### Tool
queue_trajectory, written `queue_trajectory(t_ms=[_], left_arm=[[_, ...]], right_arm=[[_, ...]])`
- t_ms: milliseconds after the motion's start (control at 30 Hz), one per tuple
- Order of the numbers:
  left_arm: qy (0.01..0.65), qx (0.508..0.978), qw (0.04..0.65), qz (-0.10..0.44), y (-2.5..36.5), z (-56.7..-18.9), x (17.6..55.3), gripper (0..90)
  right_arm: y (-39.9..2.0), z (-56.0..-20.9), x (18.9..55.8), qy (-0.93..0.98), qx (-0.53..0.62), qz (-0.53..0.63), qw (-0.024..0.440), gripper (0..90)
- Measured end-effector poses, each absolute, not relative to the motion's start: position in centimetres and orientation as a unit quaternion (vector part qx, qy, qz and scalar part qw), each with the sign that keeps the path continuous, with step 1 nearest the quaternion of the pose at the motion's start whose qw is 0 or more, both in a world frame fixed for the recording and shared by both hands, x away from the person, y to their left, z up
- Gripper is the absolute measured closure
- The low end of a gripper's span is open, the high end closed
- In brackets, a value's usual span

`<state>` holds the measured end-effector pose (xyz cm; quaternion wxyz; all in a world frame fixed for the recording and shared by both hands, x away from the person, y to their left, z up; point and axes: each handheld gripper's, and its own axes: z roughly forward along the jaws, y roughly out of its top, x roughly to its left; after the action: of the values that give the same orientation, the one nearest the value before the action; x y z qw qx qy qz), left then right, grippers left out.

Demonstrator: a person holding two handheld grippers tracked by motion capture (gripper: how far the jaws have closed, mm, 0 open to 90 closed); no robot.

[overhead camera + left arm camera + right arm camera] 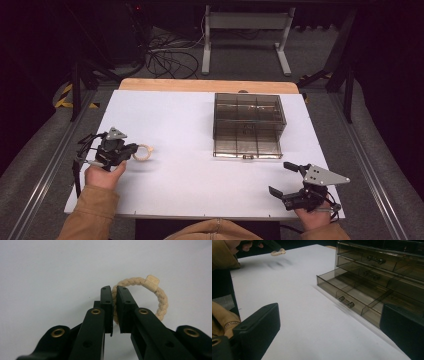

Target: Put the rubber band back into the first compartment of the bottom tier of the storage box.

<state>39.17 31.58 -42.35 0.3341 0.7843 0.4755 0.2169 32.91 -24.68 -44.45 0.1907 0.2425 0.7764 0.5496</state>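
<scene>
Two grippers work over a white table [190,185], one in each of the person's hands. At the table's left side, the left gripper [114,296] has its jaws pinched together on a braided rope ring [160,302] — the cord passes between the two black pads at the ring's near-left arc, and the rest of the loop sticks out to the right of the jaws. A small pale cube-shaped bead [152,282] sits on the ring's top. In the high view the ring [143,152] lies just past the left gripper's [131,150] tips, over the bare white surface; whether it rests on the sheet or is lifted slightly, I cannot tell.

Well apart from it, near the table's front right corner, the right gripper [283,177] hovers with its jaws spread wide and nothing between them; its own view looks across the sheet between the two black jaws.

Beyond the right gripper stands a smoky see-through drawer box [249,107] at the table's far middle-right. Its bottom drawer [352,293] is pulled out — divided compartments show inside, and a small metal knob [346,302] sits on the front.
</scene>
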Motion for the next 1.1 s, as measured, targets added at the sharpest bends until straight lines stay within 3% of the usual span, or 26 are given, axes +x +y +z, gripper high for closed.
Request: queue_trajectory(t_ms=[600,1100], left_arm=[[0.464,0.735,0.434,0.236,32.5,-41.0,37.9,84.6],[0.453,0.726,0.45,0.256,32.4,-40.4,37.5,84.6]], right_arm=[[-24.9,-44.5,32.8,0.775,0.247,0.55,0.189,3.7],[-25.0,-44.6,32.7,0.774,0.25,0.55,0.19,3.8]])
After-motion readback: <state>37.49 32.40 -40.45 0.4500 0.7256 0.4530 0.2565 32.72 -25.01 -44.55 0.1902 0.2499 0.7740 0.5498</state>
